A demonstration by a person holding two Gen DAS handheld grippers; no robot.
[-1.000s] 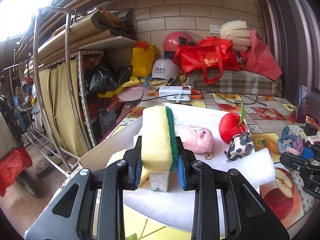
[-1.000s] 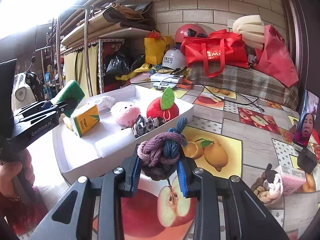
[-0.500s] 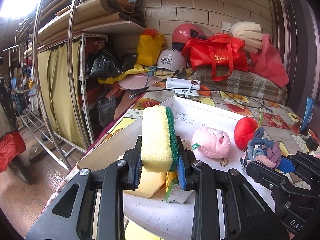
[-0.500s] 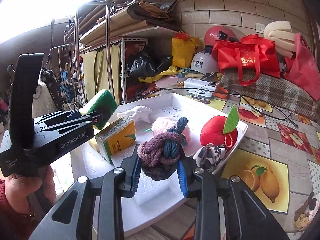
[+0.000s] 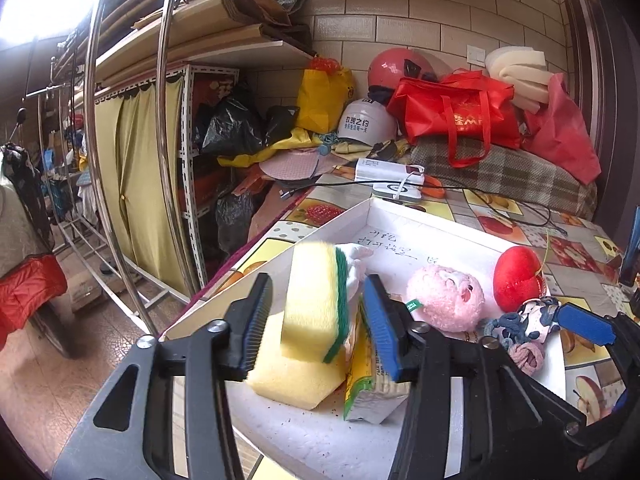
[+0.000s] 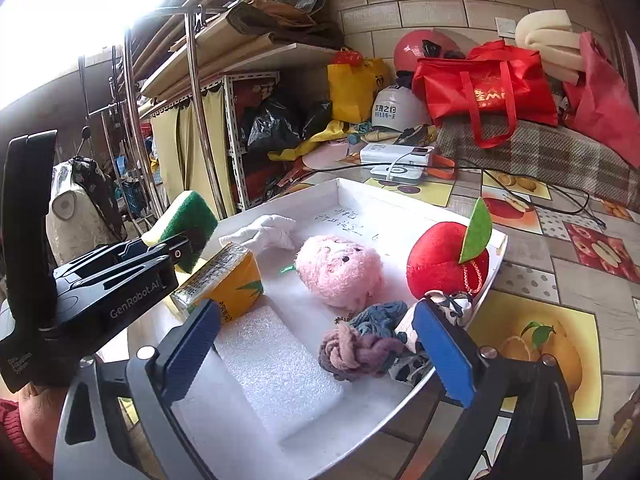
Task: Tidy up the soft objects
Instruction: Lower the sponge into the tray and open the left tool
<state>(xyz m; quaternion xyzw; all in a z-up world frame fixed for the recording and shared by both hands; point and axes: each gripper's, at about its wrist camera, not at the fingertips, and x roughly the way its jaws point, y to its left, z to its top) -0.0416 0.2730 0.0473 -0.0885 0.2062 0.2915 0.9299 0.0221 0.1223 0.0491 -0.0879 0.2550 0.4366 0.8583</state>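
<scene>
The white foam tray sits on the fruit-print tablecloth and already holds most of the soft things: a foam block, a yellow sponge block, a pink plush, a red plush apple, a yellow tissue pack, a white cloth, a spotted plush and a knotted yarn ball.

The step in hand looks like a double drop-off. To do it well, each tool should lift straight up and clear of the tray so no pad drags a toy back out, and the scrub sponge should be left lying on the block beneath it, not tipping onto the tissue pack.

The left gripper stands partly spread around the yellow-and-green scrub sponge; a gap shows on the left side, the right pad is very near or touching, so the sponge appears loose, resting on the yellow block. The right gripper stands wide, holding nothing; the yarn ball lies on the tray floor between its pads, against the spotted plush.
</scene>
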